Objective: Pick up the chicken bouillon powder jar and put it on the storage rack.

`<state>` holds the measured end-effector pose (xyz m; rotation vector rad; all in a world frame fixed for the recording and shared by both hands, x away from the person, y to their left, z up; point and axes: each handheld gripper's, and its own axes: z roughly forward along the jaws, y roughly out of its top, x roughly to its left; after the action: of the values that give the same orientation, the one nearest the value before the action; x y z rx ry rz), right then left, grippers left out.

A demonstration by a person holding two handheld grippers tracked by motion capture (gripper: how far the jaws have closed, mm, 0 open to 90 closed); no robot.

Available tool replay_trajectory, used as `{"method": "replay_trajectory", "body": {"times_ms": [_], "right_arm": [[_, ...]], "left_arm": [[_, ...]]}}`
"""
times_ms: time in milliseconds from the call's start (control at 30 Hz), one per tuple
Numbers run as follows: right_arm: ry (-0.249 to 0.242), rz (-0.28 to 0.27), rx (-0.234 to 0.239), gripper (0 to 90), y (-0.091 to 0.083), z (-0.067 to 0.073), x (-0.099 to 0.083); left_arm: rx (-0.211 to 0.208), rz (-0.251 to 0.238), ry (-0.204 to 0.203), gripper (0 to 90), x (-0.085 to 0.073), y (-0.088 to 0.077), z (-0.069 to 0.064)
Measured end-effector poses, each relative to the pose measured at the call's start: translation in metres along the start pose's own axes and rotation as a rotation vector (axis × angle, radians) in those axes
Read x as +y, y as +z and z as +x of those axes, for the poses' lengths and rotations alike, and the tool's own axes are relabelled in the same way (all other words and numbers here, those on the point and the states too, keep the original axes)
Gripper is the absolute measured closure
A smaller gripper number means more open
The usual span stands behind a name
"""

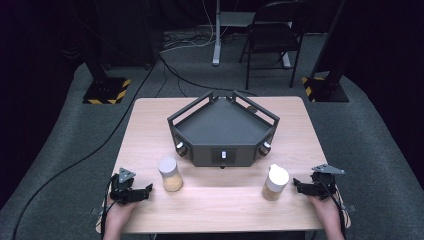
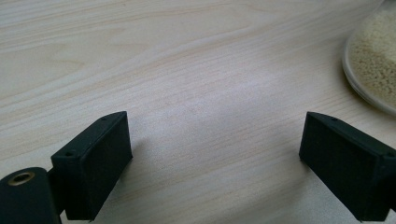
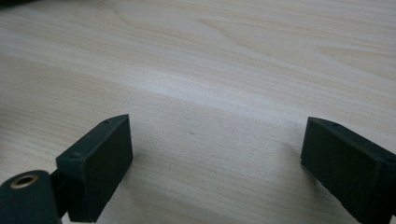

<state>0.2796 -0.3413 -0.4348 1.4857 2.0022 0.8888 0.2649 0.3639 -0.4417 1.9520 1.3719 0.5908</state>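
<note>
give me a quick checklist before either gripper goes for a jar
1. Left gripper jaws open: ok, spread wide with bare wood between them in the left gripper view.
2. Right gripper jaws open: ok, the same in the right gripper view.
3. Left jar upright and free: ok, it stands apart from the left gripper, part filled with pale grains.
4. Right jar upright and free: ok, it stands close beside the right gripper, not touching.
5. Lids seated tight: cannot tell, too small in the high view.
6. Black tray clear of the jars: ok, it sits behind both with table showing between.
</note>
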Motion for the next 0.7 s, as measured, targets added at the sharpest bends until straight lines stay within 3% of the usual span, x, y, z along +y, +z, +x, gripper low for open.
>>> {"method": "replay_trajectory", "body": {"times_ms": [533, 700], "right_arm": [[0.001, 0.000, -0.001, 7.6, -0.0002, 0.0004, -0.0002], [0.001, 0.000, 0.000, 7.6, -0.0002, 0.0004, -0.0002]], "left_arm": [[-0.014, 0.004, 0.009, 7.3, 0.0002, -0.0004, 0.0027], [-0.018, -0.003, -0.006, 7.5, -0.0015, -0.0014, 0.0043]]}}
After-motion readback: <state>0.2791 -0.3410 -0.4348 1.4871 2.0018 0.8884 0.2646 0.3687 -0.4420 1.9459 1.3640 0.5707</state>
